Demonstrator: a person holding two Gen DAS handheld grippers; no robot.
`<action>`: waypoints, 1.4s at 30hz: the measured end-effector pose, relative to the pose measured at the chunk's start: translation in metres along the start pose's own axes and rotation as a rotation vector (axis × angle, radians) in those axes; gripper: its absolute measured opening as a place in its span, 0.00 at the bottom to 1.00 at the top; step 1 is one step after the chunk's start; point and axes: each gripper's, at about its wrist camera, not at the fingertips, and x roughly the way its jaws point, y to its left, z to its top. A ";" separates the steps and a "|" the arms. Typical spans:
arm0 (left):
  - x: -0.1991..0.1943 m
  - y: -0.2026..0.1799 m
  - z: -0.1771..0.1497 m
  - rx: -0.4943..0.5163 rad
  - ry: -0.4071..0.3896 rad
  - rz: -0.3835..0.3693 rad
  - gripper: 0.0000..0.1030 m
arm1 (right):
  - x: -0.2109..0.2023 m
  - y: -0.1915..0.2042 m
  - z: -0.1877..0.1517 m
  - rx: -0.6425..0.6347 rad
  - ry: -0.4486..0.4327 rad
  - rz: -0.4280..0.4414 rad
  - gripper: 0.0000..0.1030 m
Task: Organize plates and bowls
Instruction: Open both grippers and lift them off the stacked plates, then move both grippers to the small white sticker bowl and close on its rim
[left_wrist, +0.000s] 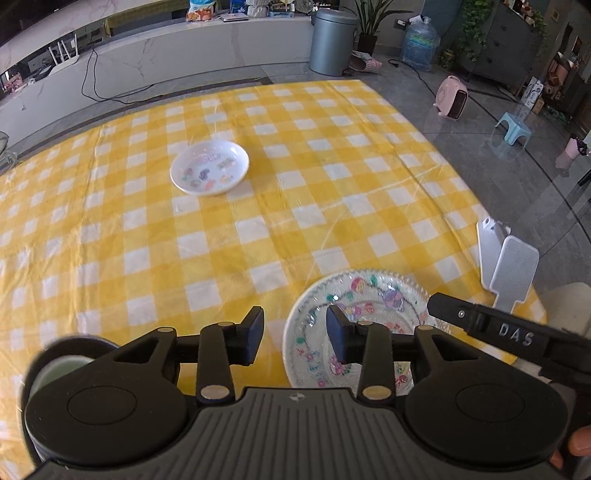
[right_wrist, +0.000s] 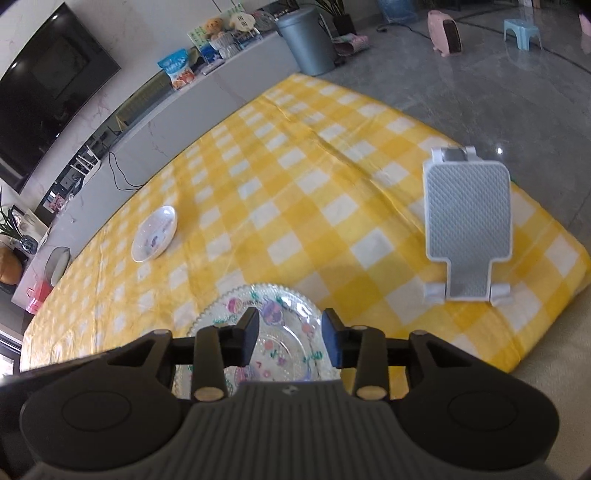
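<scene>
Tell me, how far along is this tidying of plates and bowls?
Part done, it seems: a clear patterned plate lies flat on the checked cloth near the front edge, apparently just set down. Neither the left gripper nor the right gripper holds anything; both stand open. The small white dish sits apart, not yet gathered.

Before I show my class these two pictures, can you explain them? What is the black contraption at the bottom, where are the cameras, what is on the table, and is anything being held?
A person holds a two-finger gripper in each hand, and each carries a forward-looking camera. One picture comes from the left gripper, the other from the right gripper. On the yellow checked tablecloth lie a clear patterned glass plate, a small white dish farther off, and a grey and white stand. Both grippers are open and hold nothing.
</scene>
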 end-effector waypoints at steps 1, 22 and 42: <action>-0.002 0.003 0.003 -0.002 0.001 -0.004 0.45 | 0.000 0.003 0.000 -0.011 -0.006 -0.005 0.37; -0.017 0.087 0.073 -0.015 -0.069 0.017 0.58 | 0.038 0.119 0.051 -0.226 0.051 0.088 0.48; 0.087 0.153 0.131 -0.096 -0.017 -0.056 0.45 | 0.154 0.152 0.091 -0.091 0.126 0.148 0.30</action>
